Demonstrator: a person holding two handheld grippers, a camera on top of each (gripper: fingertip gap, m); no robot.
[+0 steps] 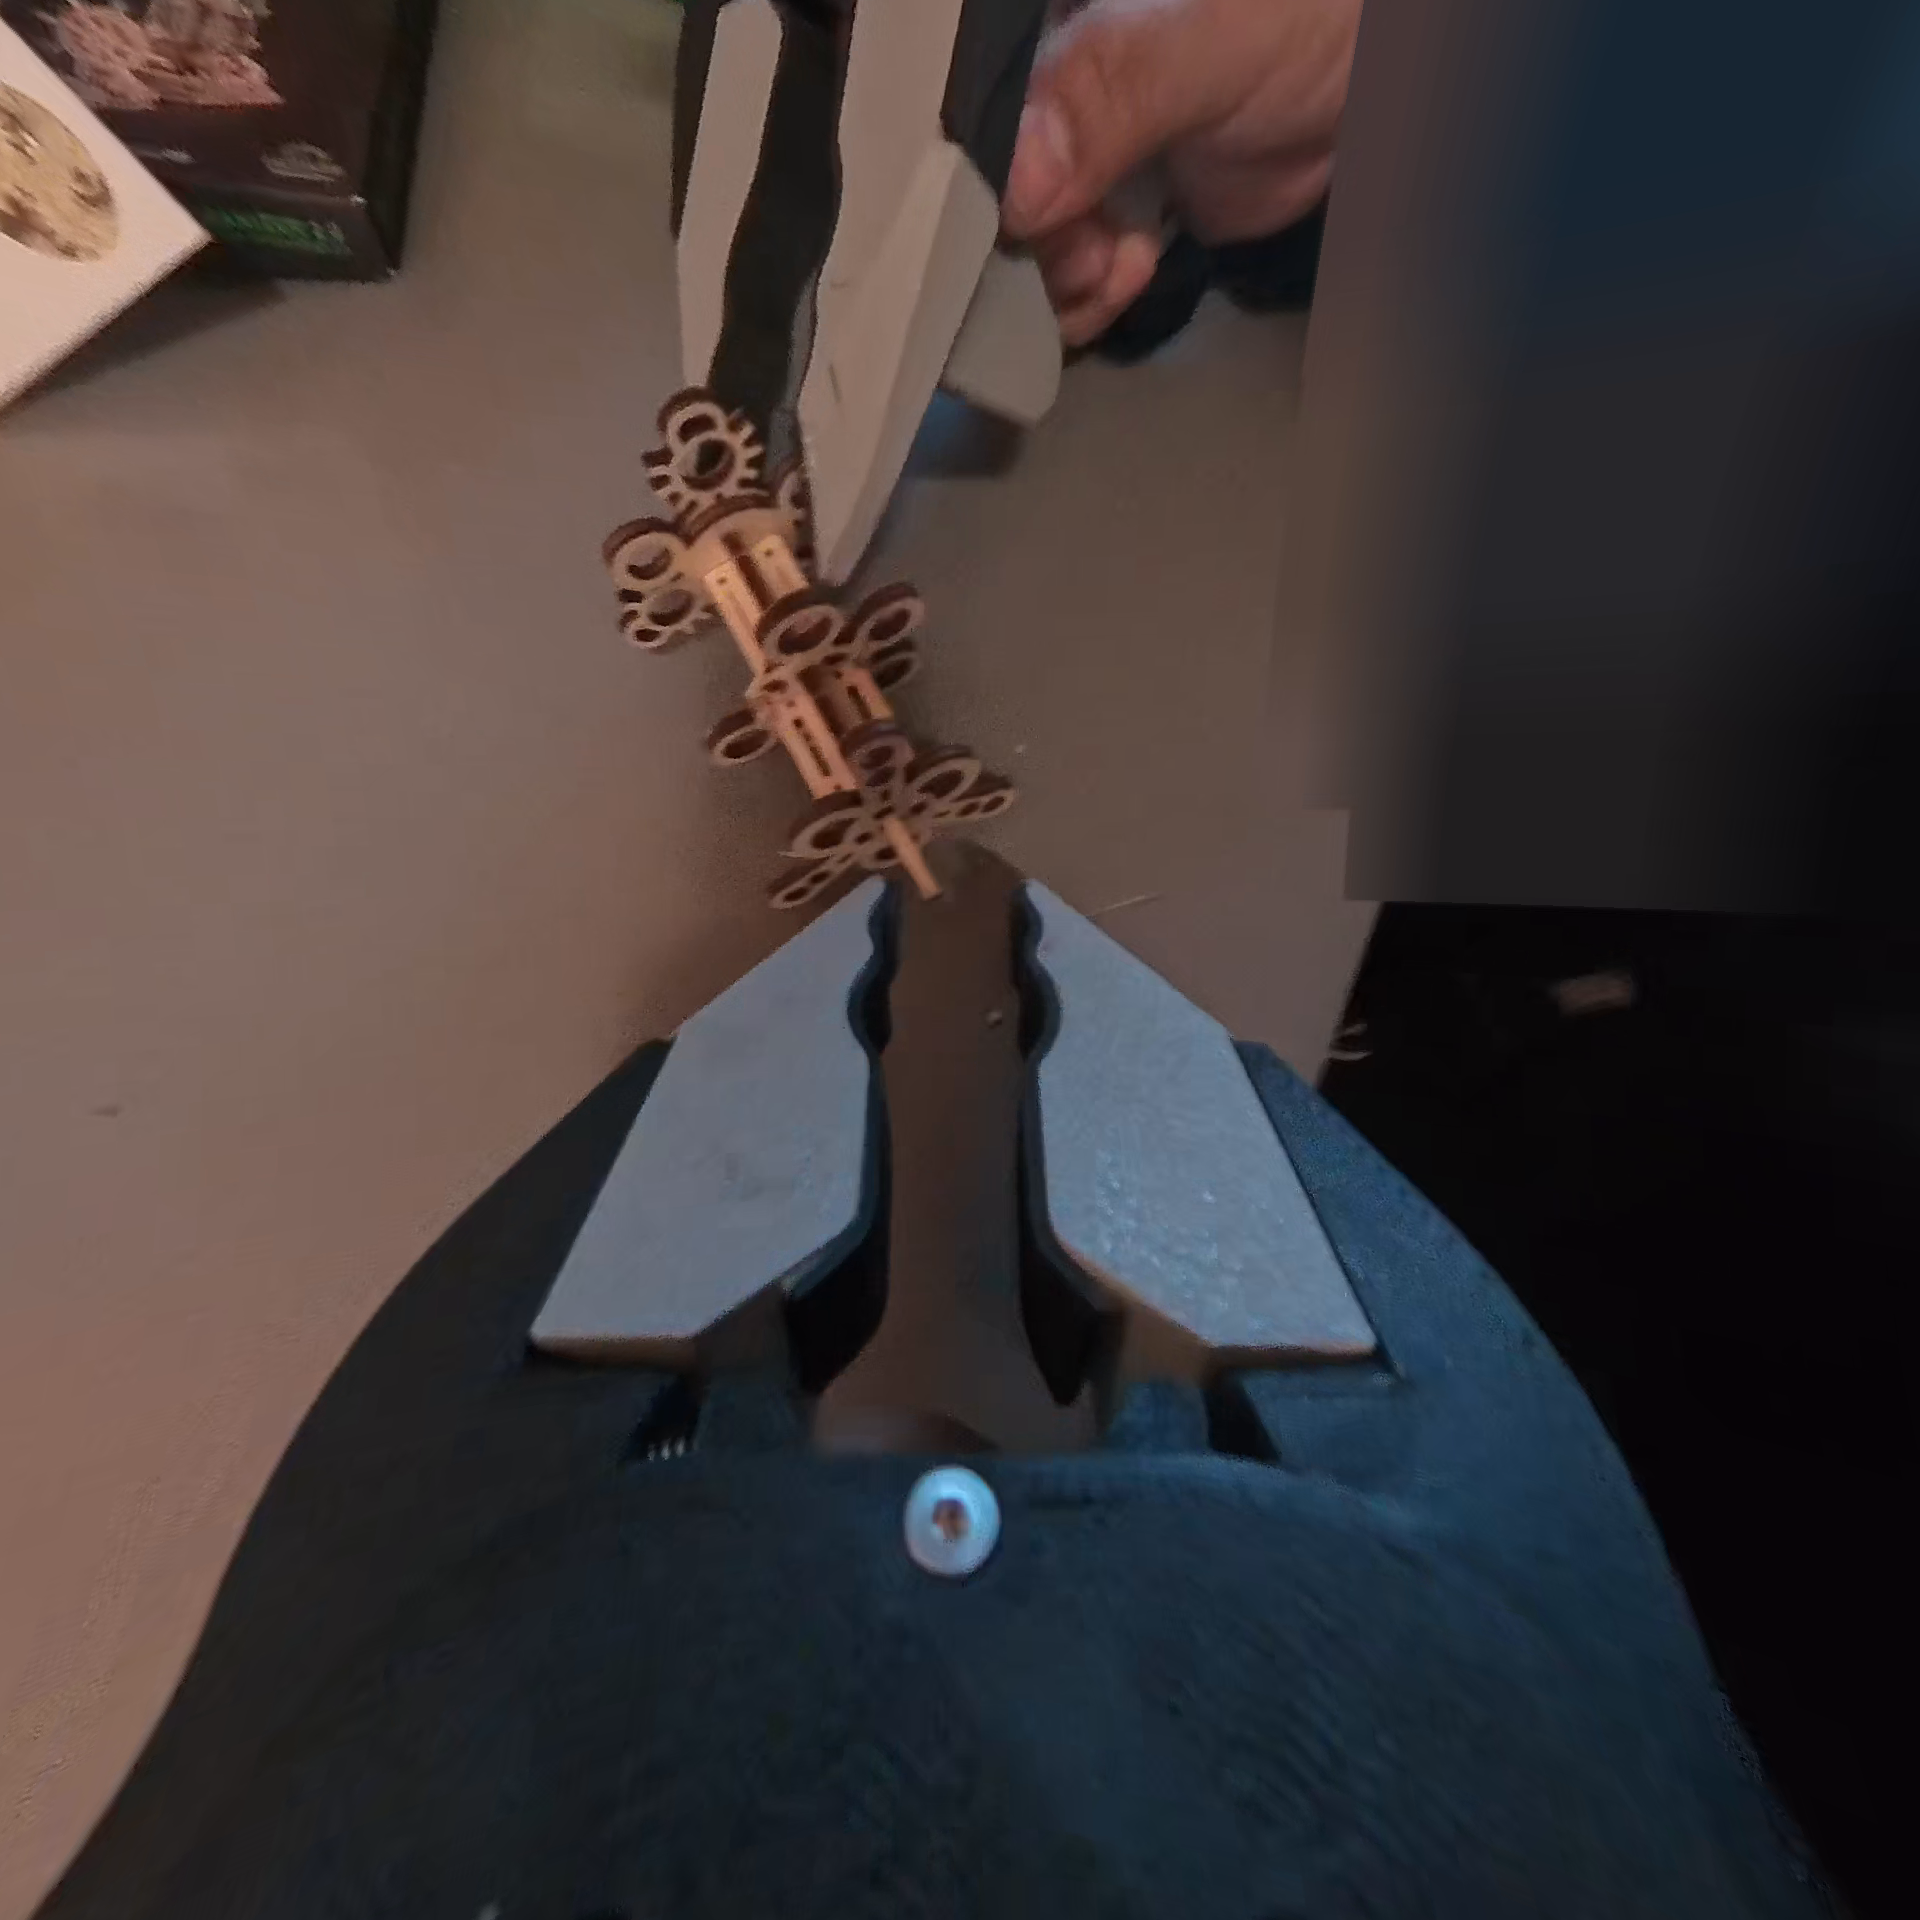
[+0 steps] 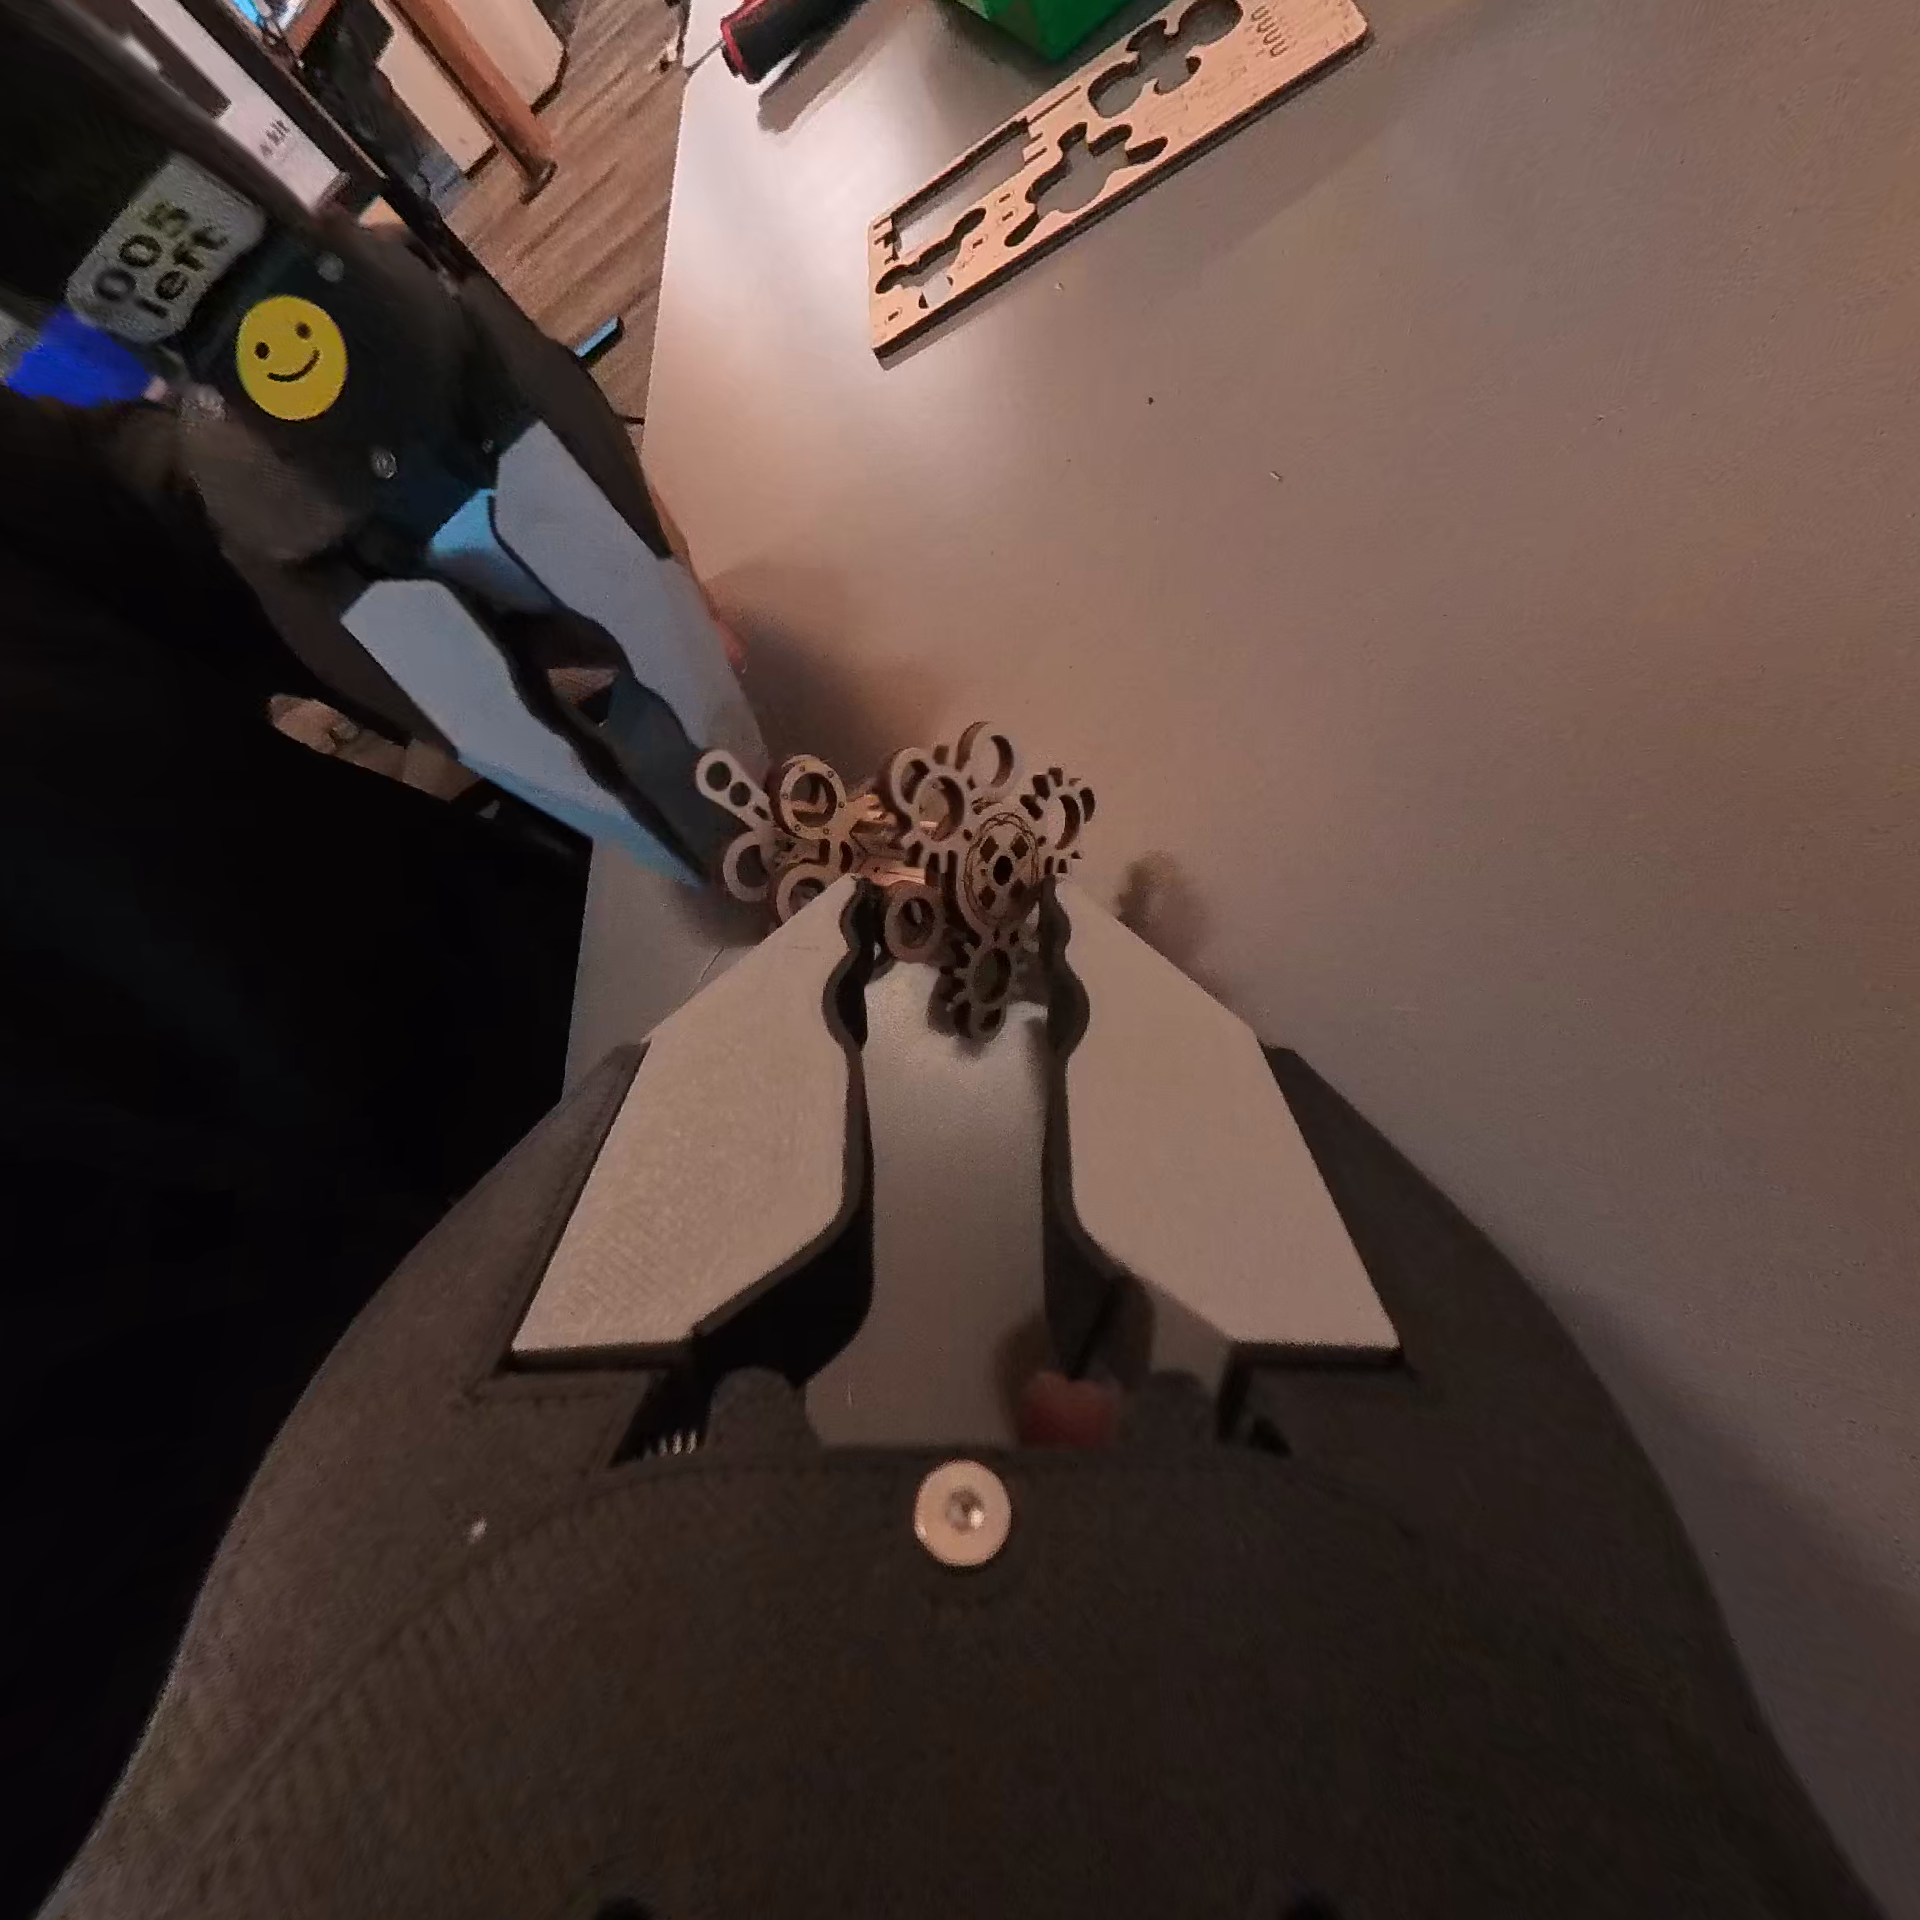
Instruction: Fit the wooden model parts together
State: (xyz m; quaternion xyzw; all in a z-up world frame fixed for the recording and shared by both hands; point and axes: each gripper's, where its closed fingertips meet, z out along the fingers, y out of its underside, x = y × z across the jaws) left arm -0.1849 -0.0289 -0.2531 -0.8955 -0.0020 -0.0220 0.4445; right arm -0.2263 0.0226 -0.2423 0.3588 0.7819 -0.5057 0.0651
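Note:
The wooden model (image 1: 743, 608) is a thin stem carrying several ringed, flower-like discs, held slanted in the air above the beige table (image 1: 312, 727). My right gripper (image 1: 774, 447) comes in from above and is shut on the model's gear-toothed top end. In the right wrist view that end (image 2: 997, 862) fills the space between my right gripper's (image 2: 956, 899) fingertips. My left gripper (image 1: 951, 899) has its jaws a little apart, with the stem's lower end at their mouth. I cannot tell whether they pinch it. It also shows in the right wrist view (image 2: 732, 826), touching the model's far end.
A dark box (image 1: 281, 135) and a white card (image 1: 62, 208) lie at the table's far left. A hand (image 1: 1174, 135) holds the right gripper. A wooden sheet with cut-out shapes (image 2: 1112, 156) and a green box (image 2: 1039, 21) lie further off. The table edge (image 2: 665, 312) runs past wooden floor.

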